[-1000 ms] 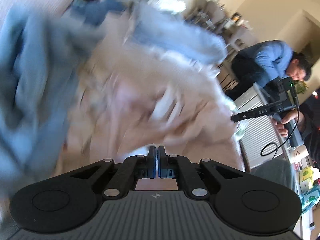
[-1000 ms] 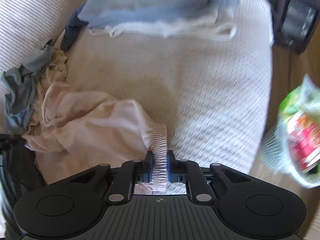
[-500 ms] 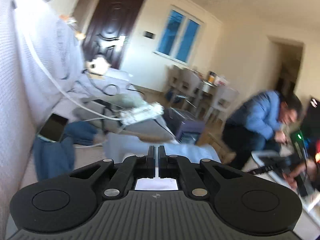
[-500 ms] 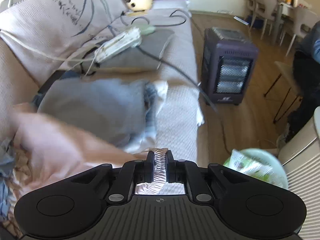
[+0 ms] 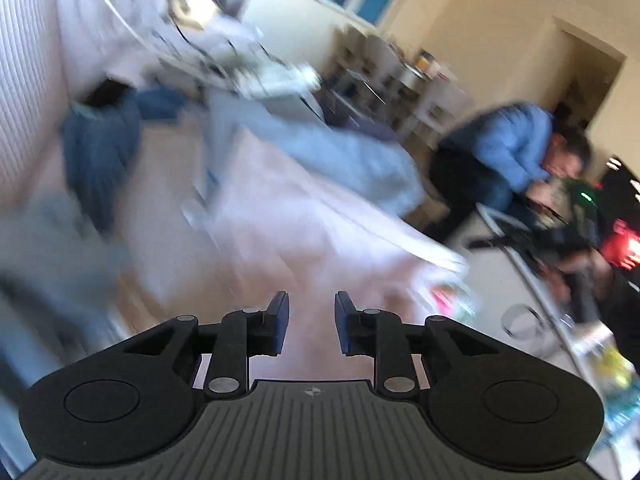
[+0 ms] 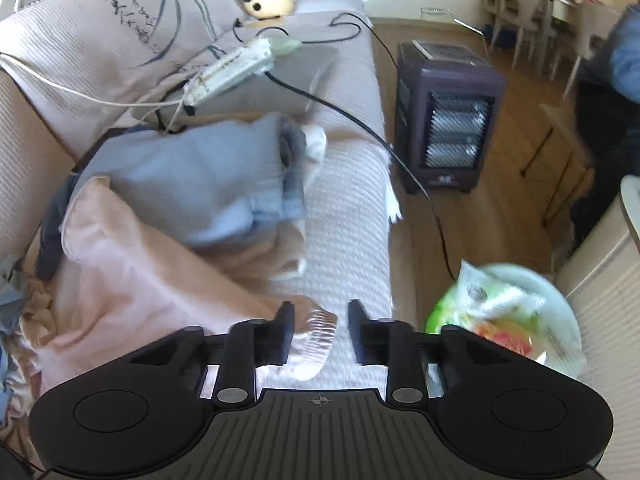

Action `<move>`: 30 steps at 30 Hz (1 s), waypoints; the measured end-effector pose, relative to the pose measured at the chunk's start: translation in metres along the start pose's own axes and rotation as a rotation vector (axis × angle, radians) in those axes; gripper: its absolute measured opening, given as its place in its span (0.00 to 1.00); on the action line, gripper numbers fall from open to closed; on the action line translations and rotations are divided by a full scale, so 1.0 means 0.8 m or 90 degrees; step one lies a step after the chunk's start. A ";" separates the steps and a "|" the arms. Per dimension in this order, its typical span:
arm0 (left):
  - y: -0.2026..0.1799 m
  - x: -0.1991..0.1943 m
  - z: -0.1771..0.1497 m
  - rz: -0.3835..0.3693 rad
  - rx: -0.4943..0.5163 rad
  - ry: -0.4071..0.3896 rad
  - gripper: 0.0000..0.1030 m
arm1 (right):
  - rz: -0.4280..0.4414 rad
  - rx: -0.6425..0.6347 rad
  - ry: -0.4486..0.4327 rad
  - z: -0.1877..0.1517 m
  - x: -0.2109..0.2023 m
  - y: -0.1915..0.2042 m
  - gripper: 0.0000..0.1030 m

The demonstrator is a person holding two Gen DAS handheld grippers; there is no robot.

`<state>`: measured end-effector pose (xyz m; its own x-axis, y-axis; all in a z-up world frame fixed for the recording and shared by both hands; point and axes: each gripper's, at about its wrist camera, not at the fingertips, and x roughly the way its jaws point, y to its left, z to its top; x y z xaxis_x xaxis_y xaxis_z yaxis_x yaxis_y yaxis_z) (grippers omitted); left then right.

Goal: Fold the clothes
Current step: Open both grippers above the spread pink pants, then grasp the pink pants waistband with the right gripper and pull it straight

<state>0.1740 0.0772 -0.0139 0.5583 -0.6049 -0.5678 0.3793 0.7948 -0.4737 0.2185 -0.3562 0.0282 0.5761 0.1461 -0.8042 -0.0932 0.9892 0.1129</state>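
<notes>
A pale pink garment (image 6: 132, 280) lies spread on the white sofa seat (image 6: 348, 216), its ribbed white cuff (image 6: 316, 336) lying loose between the jaws of my right gripper (image 6: 320, 328), which is open. A folded light blue garment (image 6: 192, 180) lies behind the pink one. In the blurred left wrist view my left gripper (image 5: 307, 322) is open and empty above the pink garment (image 5: 280, 232), with the blue garment (image 5: 340, 152) beyond.
A power strip (image 6: 228, 72) and cables lie on the sofa back. A dark heater (image 6: 444, 116) stands on the floor to the right. A bin with a bag (image 6: 504, 312) is near the sofa edge. A person in blue (image 5: 504, 152) sits at right. Dark blue clothes (image 5: 96, 148) lie left.
Both grippers have opened; the right let go of the ribbed cuff. The pink garment now lies laid out on the sofa. The left gripper has tipped back down toward it.
</notes>
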 end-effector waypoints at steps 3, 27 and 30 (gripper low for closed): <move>-0.018 -0.024 -0.034 -0.055 -0.039 0.030 0.22 | 0.052 -0.068 0.045 -0.037 -0.019 0.008 0.31; -0.036 -0.170 -0.111 0.098 -0.073 -0.071 0.38 | 0.082 0.025 0.174 -0.183 -0.013 0.046 0.08; -0.039 -0.153 -0.112 0.095 -0.056 -0.048 0.38 | 0.076 0.048 0.174 -0.193 -0.044 0.025 0.08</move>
<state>0.0279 0.1219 0.0099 0.6585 -0.4720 -0.5862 0.2233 0.8663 -0.4468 0.0709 -0.3434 -0.0309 0.3245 0.2631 -0.9086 -0.0801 0.9647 0.2508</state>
